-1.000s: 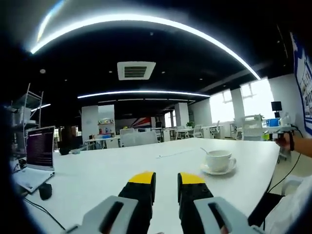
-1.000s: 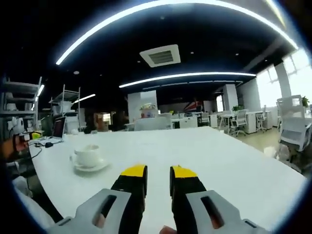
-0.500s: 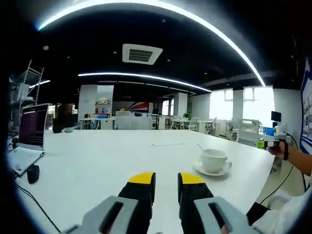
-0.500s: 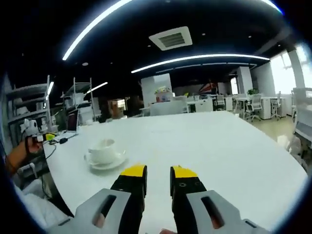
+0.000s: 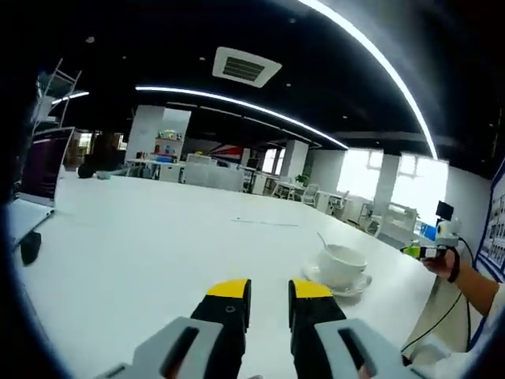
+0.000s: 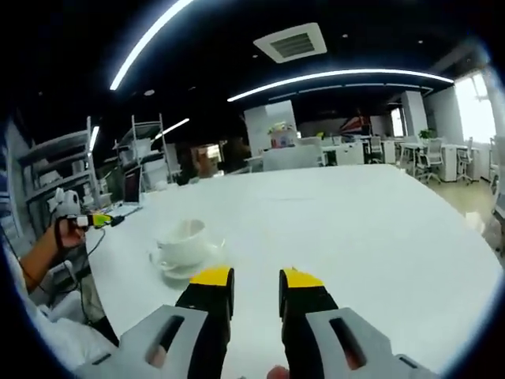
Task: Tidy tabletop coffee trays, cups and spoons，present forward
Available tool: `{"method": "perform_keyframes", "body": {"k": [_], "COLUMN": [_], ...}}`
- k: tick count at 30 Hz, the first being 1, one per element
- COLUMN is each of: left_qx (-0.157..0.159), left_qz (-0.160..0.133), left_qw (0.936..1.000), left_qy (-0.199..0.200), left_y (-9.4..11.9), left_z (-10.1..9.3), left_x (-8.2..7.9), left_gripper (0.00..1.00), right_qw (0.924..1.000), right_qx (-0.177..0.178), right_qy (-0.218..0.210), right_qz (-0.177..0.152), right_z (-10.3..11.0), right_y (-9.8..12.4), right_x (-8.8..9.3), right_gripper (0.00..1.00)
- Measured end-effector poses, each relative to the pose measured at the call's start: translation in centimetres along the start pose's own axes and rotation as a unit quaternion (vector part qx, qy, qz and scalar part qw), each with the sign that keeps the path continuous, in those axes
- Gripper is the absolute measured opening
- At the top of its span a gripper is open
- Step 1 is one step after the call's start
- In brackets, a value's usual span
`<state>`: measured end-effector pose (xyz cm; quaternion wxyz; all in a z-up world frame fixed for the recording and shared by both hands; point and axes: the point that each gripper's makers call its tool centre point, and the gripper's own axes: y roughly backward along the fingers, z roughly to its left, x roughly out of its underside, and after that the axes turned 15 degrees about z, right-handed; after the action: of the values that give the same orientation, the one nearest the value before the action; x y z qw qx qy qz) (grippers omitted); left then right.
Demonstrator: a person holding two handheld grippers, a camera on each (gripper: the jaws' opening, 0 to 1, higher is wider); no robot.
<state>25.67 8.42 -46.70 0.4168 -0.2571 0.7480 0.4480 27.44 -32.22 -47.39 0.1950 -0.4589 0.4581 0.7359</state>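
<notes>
A white coffee cup stands on its white saucer on the white table, and a spoon handle sticks up from the cup. The cup lies ahead and to the right of my left gripper, whose yellow-tipped jaws stand a narrow gap apart with nothing between them. In the right gripper view the same cup and saucer sit just ahead and to the left of my right gripper, which is also narrowly open and empty. Neither gripper touches the cup.
A laptop and a black mouse sit at the table's left end, and a thin cable lies mid-table. A person's hand holds the other gripper beyond the table edge. Shelves stand behind.
Both cameras have moved closer to the cup and tilted, so it looks larger and lower in each view. The jaws keep the same narrow gap. The cup itself has not moved.
</notes>
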Motion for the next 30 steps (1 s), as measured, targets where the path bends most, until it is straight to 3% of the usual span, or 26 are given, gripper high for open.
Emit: {"method": "perform_keyframes", "body": {"k": [1,9,14,20,23,26,30], "left_qx": [0.017,0.069,0.111,0.131,0.137,0.149,0.171], "left_qz": [0.011,0.042,0.072,0.079,0.089,0.118,0.147], "left_qw": [0.9997,0.9943,0.9839,0.9799,0.9771,0.9705,0.9602], "left_qy": [0.011,0.070,0.120,0.128,0.136,0.149,0.165], "left_y": [-0.4,-2.3,-3.6,-4.5,-5.2,-6.1,-8.6], "left_z": [-0.6,-2.0,-3.4,-4.3,-4.7,-5.4,-4.7], "left_x": [0.2,0.5,0.9,0.4,0.3,0.9,0.5], "left_gripper": [0.21,0.21,0.22,0.23,0.23,0.23,0.23], "right_qw": [1.0000,0.9986,0.9956,0.9917,0.9899,0.9840,0.9770], "right_qx": [-0.004,-0.039,-0.070,-0.091,-0.091,-0.110,-0.118], "right_qy": [-0.001,0.012,-0.011,-0.007,-0.012,-0.049,-0.087], "right_qz": [0.002,0.033,0.062,0.091,0.108,0.131,0.155], "right_z": [0.3,3.5,5.0,6.6,6.4,6.8,6.5], "right_y": [-0.2,-2.4,-3.8,-5.7,-6.6,-7.3,-8.7], "right_x": [-0.2,-0.8,-0.6,-0.6,-0.7,-0.4,0.2], "right_gripper": [0.24,0.25,0.26,0.29,0.29,0.27,0.25]}}
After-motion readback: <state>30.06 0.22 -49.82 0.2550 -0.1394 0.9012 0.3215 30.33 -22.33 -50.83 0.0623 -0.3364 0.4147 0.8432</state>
